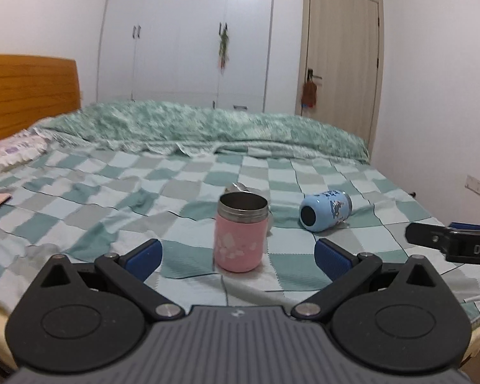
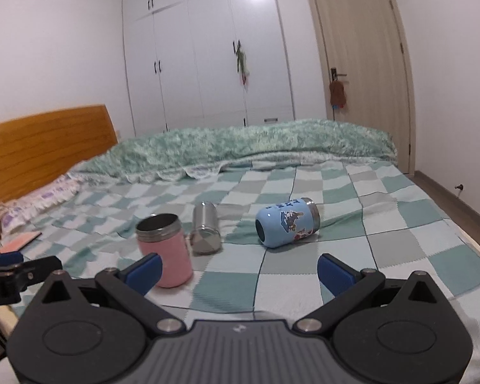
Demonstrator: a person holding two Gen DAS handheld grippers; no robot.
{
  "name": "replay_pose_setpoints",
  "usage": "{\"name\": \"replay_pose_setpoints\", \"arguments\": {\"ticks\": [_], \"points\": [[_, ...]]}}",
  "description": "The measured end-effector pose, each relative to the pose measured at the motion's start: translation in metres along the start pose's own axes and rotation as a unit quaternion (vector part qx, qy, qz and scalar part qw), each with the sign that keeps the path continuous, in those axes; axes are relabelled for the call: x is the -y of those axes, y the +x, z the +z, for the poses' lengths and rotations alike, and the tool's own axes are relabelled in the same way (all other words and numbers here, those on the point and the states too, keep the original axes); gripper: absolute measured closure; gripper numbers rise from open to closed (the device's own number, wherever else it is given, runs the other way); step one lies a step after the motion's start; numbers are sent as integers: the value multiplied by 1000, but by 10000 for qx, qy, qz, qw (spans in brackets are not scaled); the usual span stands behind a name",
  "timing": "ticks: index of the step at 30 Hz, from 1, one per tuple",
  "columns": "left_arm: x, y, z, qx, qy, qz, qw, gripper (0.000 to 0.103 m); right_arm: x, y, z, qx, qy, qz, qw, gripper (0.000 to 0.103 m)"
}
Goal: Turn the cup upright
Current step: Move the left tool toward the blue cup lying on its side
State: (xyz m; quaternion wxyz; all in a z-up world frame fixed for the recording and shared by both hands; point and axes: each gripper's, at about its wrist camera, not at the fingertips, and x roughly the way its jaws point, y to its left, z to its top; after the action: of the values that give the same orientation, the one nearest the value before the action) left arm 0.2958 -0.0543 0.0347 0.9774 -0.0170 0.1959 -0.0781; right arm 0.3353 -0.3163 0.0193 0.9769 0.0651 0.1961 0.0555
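A pink cup [image 1: 239,234] [image 2: 164,250] stands upright on the bed, steel mouth up. A light blue cup [image 1: 325,210] [image 2: 286,222] with cartoon print lies on its side to the right, base toward me. A steel cup [image 2: 205,227] lies on its side behind the pink one, mostly hidden in the left wrist view [image 1: 240,188]. My left gripper [image 1: 239,257] is open, just short of the pink cup. My right gripper [image 2: 239,272] is open and empty, short of the blue cup.
The bed [image 2: 400,240] has a green and white checked cover. A rolled green blanket [image 1: 208,124] lies along its far side. A pillow [image 1: 9,153] and wooden headboard [image 1: 28,92] are at the left. A pink booklet [image 2: 22,240] lies at the left edge. Wardrobe and door stand behind.
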Motion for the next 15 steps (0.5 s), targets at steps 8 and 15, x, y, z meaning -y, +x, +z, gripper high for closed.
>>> {"name": "replay_pose_setpoints", "arguments": {"ticks": [8,15], "points": [[33,72,30,17,374,-596,9975,0,36,73,31,-208,195,38,9996,0],[91,154,62,41,1329,-1214,9837,0,98,140,64,-701,524,74,9961,0]]}}
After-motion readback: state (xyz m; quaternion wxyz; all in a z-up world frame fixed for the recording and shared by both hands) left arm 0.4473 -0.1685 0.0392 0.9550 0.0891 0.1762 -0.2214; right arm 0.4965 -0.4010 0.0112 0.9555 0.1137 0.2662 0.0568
